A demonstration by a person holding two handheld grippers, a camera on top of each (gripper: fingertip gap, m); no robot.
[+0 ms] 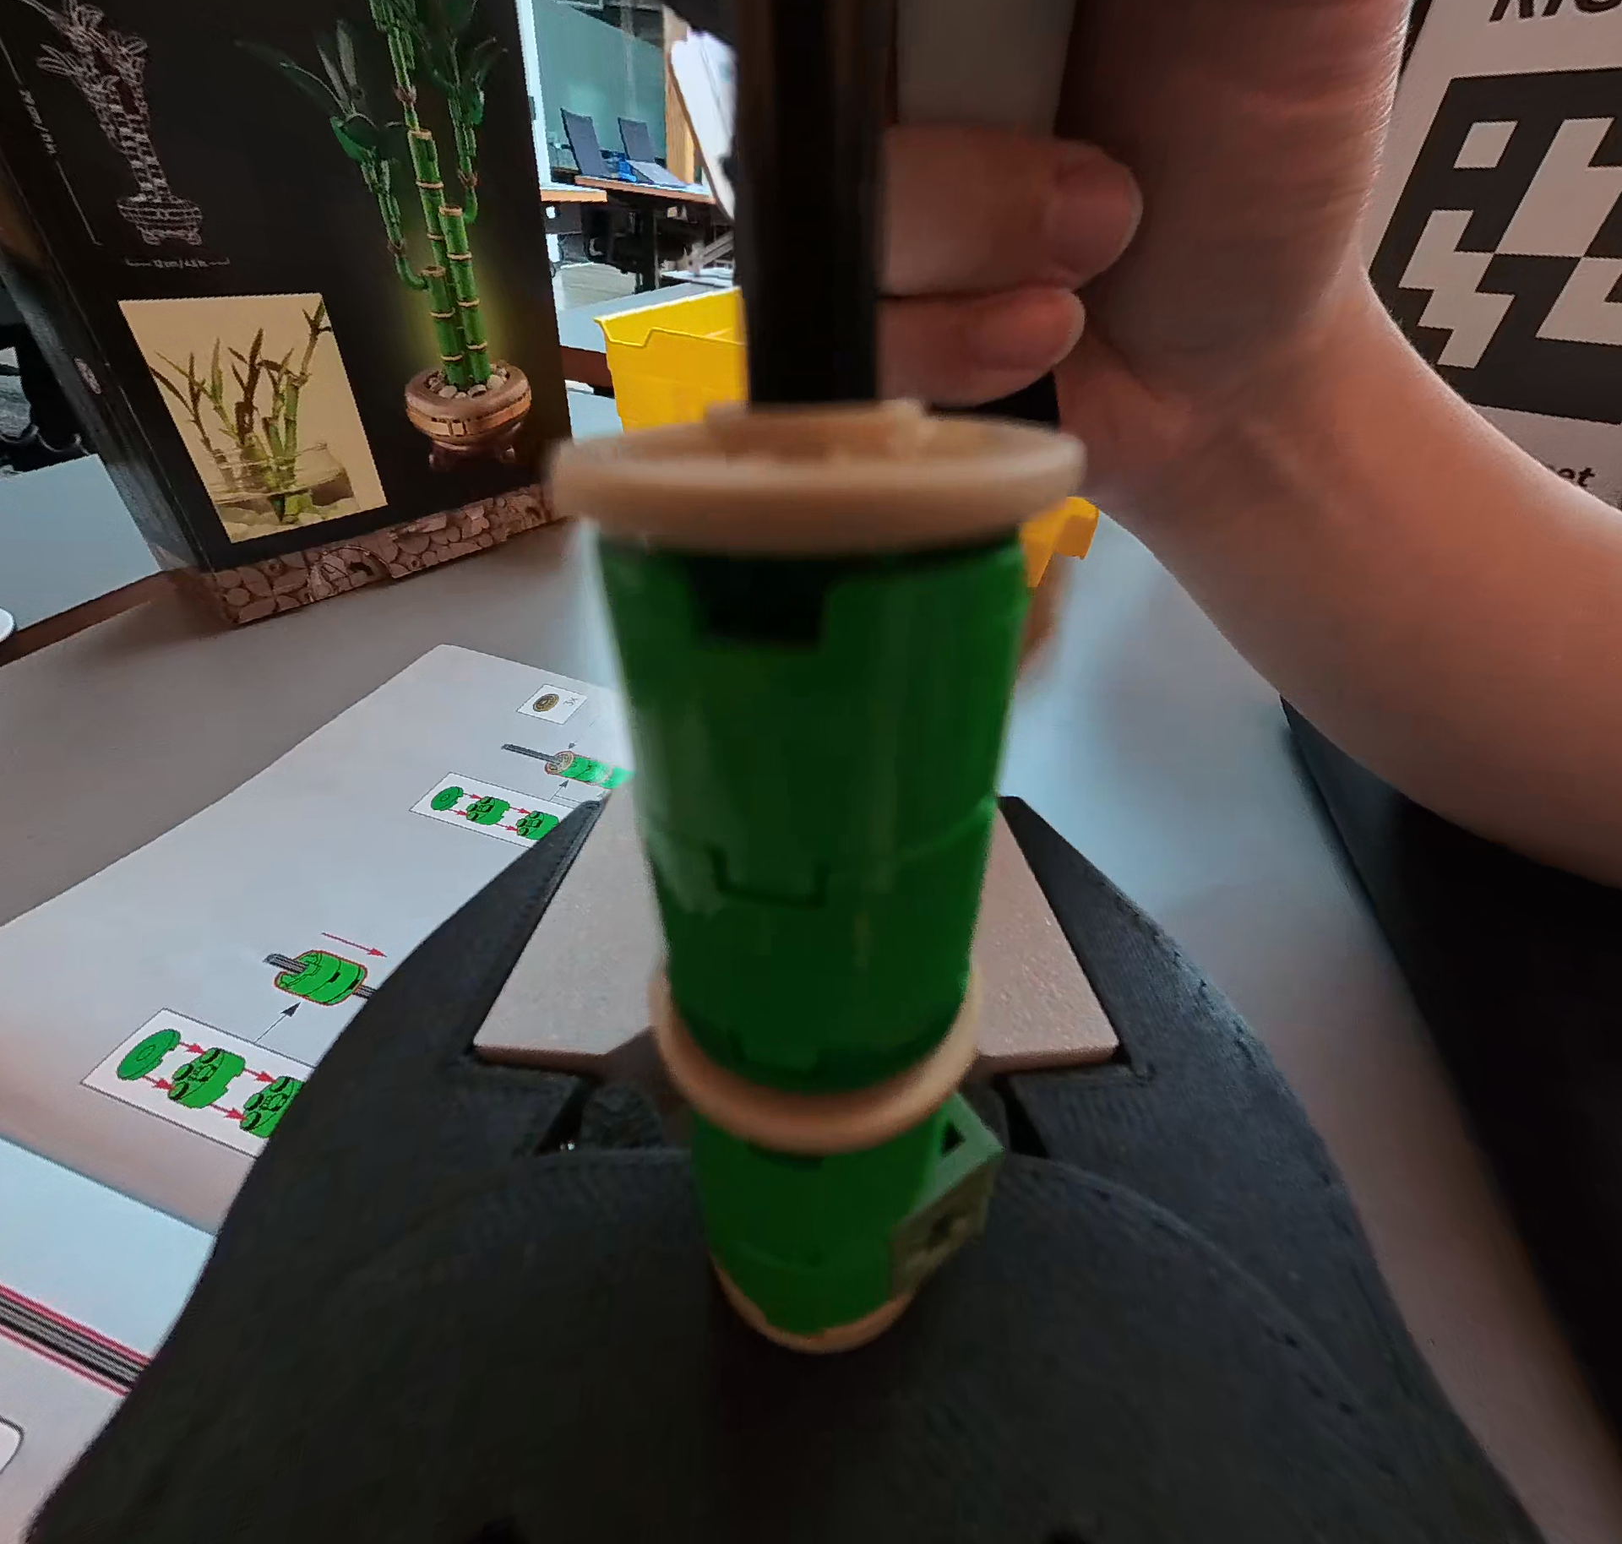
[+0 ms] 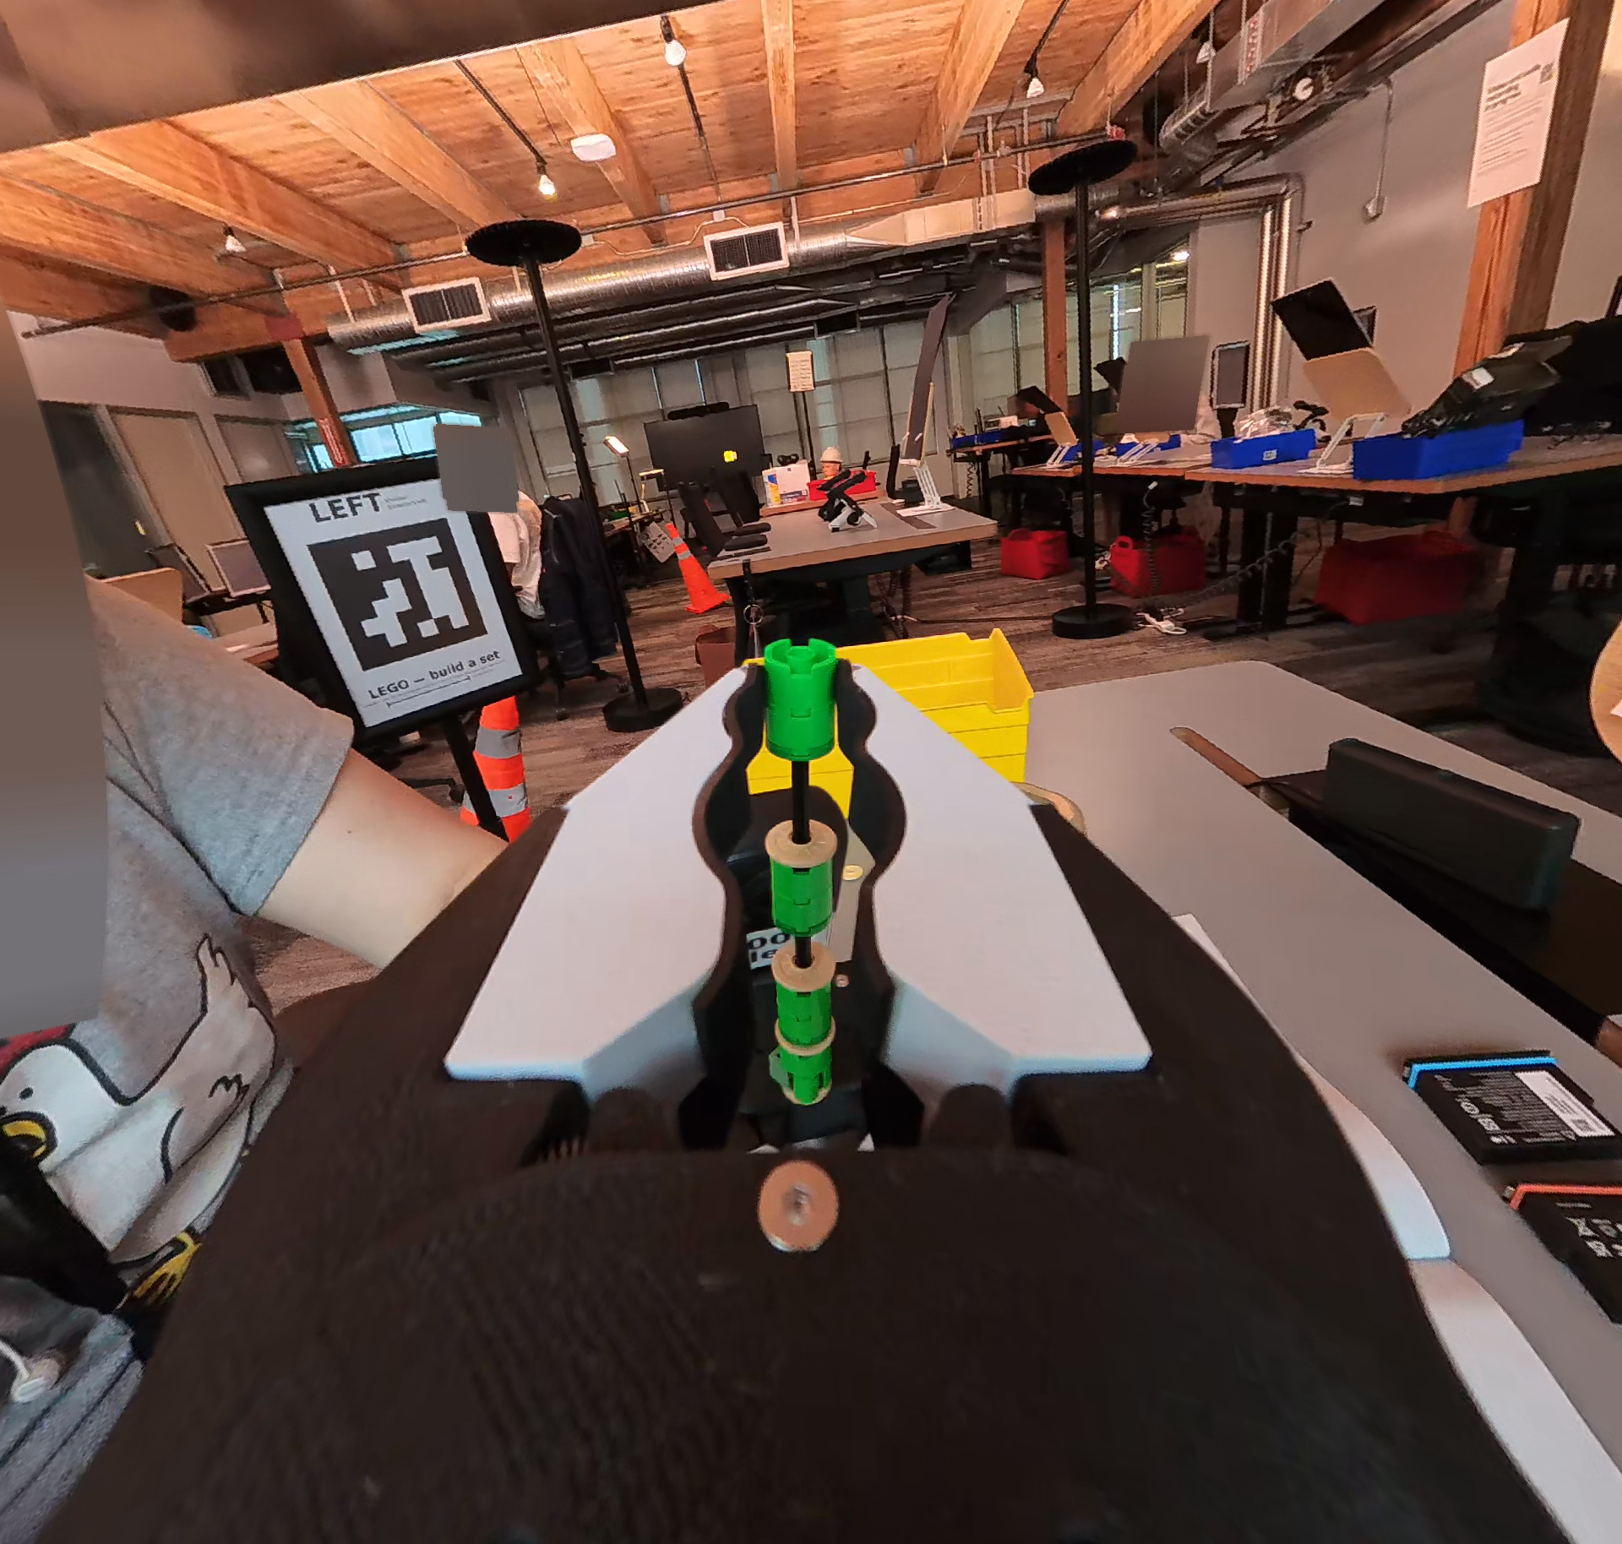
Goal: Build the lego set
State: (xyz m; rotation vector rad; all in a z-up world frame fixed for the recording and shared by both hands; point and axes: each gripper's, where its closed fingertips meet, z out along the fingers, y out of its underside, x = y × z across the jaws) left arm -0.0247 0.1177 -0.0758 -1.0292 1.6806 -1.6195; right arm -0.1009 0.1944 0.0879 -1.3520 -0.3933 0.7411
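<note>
The green stalk [image 1: 816, 809], with tan rings on a black rod [image 1: 807, 185], stands upright between the left gripper's [image 1: 812, 931] spread fingers; whether they clamp its base, I cannot tell. An open booklet [image 1: 290, 870] lies beside it on the table.

In the right view, the right gripper [image 2: 800, 703] pinches a loose green piece [image 2: 799, 699] at the rod's top, likely to slide it down.

The room is a large open workshop with a ceiling of wooden beams [image 2: 614, 98], silver air ducts [image 2: 878, 247] and small hanging lamps [image 2: 674, 52]. Windows [image 2: 614, 414] stand along the far wall. Long desks [image 2: 1316, 475] carry blue bins [image 2: 1439, 449]. The floor [image 2: 965, 615] is dark, with orange cones [image 2: 698, 576].
</note>
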